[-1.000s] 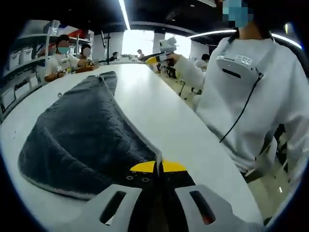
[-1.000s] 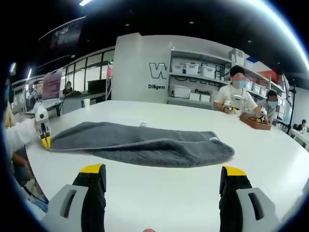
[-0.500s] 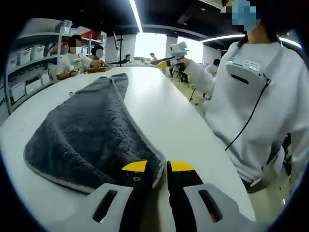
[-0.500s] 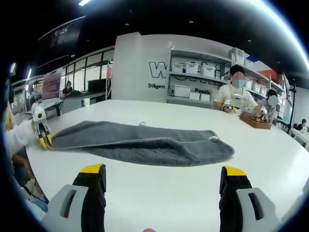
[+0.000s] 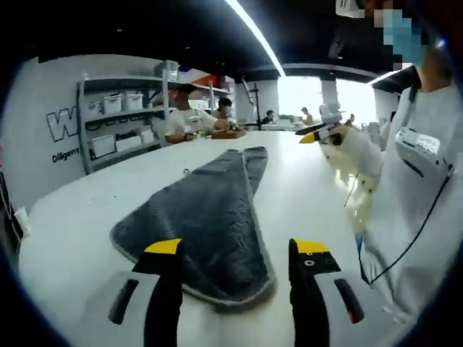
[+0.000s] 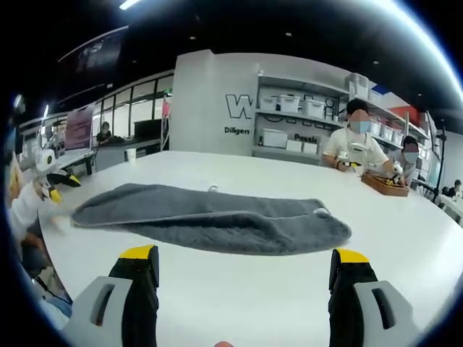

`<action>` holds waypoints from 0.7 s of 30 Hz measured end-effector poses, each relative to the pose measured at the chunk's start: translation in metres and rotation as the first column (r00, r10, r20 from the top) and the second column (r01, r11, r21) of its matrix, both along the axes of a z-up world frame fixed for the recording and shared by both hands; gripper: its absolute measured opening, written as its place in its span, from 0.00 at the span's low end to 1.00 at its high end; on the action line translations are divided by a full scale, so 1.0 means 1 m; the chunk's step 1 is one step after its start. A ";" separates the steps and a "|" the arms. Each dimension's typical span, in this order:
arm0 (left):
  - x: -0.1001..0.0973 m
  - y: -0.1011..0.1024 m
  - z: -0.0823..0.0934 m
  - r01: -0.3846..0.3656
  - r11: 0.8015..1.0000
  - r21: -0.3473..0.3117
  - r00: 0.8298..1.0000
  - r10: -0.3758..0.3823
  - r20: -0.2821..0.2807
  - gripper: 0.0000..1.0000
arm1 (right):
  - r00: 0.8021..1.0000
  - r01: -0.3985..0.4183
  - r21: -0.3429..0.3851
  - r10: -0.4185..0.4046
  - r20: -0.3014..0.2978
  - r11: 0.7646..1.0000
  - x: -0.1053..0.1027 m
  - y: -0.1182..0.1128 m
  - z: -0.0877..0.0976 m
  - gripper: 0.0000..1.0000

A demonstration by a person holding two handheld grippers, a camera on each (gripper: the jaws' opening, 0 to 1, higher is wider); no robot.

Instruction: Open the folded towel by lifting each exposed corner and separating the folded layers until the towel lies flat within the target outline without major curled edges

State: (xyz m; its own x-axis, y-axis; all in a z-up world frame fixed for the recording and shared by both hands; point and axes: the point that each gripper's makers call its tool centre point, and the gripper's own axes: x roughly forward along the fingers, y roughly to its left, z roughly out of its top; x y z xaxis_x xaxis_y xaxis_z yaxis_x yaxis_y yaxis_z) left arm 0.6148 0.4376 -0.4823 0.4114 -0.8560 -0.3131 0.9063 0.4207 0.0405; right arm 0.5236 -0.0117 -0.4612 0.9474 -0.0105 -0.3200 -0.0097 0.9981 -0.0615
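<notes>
Left gripper view: left gripper (image 5: 237, 256) is wide open, the grey towel's (image 5: 210, 217) near corner lying between its jaws on the white table (image 5: 65, 217) — nothing pinched.

Right gripper view: right gripper (image 6: 242, 264) is open too, well short of the towel (image 6: 217, 217). The towel is folded, so a sloppy grab could catch both layers and drag it instead of opening it.

Two seated people (image 6: 357, 148) work beside wall shelves (image 6: 295, 130) (holding white bins).
</notes>
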 end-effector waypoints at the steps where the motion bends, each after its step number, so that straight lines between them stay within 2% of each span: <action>1: 0.001 0.001 0.000 -0.017 1.000 -0.003 1.000 0.017 -0.006 0.61 | 1.000 -0.002 -0.001 0.002 0.000 1.000 0.000 0.000 0.000 0.99; 3: 0.001 0.000 0.005 -0.087 0.996 -0.011 0.996 0.087 0.003 0.68 | 1.000 -0.010 -0.006 0.010 -0.004 1.000 0.002 0.000 -0.001 0.99; 6: 0.001 0.002 0.006 -0.168 0.986 -0.017 0.986 0.168 -0.019 0.75 | 1.000 -0.019 -0.005 0.019 -0.008 1.000 0.003 -0.003 -0.002 0.99; 8: -0.004 -0.001 0.003 -0.186 0.983 -0.008 0.982 0.185 -0.045 0.80 | 1.000 -0.023 -0.003 0.023 -0.009 1.000 0.003 -0.006 -0.002 0.99; 12: -0.011 -0.015 0.005 -0.215 0.974 -0.069 0.973 0.208 -0.099 0.92 | 0.999 -0.044 -0.029 0.044 -0.011 0.999 0.005 -0.012 -0.002 0.99; 15: -0.012 -0.020 0.003 -0.252 0.966 -0.058 0.964 0.245 -0.101 0.99 | 0.998 -0.059 -0.020 0.058 -0.014 0.998 0.006 -0.017 -0.003 0.99; 16: -0.010 -0.017 0.002 -0.290 0.956 -0.047 0.954 0.284 -0.096 1.00 | 0.998 -0.067 -0.019 0.067 -0.018 0.998 0.007 -0.018 -0.004 0.99; 18: -0.010 -0.018 0.004 -0.300 0.953 -0.048 0.952 0.296 -0.077 1.00 | 0.997 -0.079 -0.026 0.078 -0.024 0.997 0.008 -0.023 -0.005 0.99; 21: -0.009 -0.016 0.006 -0.335 0.940 -0.065 0.941 0.329 -0.081 1.00 | 0.997 -0.078 -0.046 0.077 -0.026 0.996 0.012 -0.036 -0.003 0.99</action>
State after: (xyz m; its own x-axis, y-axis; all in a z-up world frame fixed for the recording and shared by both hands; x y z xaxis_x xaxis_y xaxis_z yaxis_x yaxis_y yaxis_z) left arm 0.6063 0.4212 -0.4764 0.6562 -0.6971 -0.2890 0.7141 0.6974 -0.0609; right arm 0.5355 -0.0474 -0.4641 0.9378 0.0470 -0.3441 -0.0890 0.9902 -0.1074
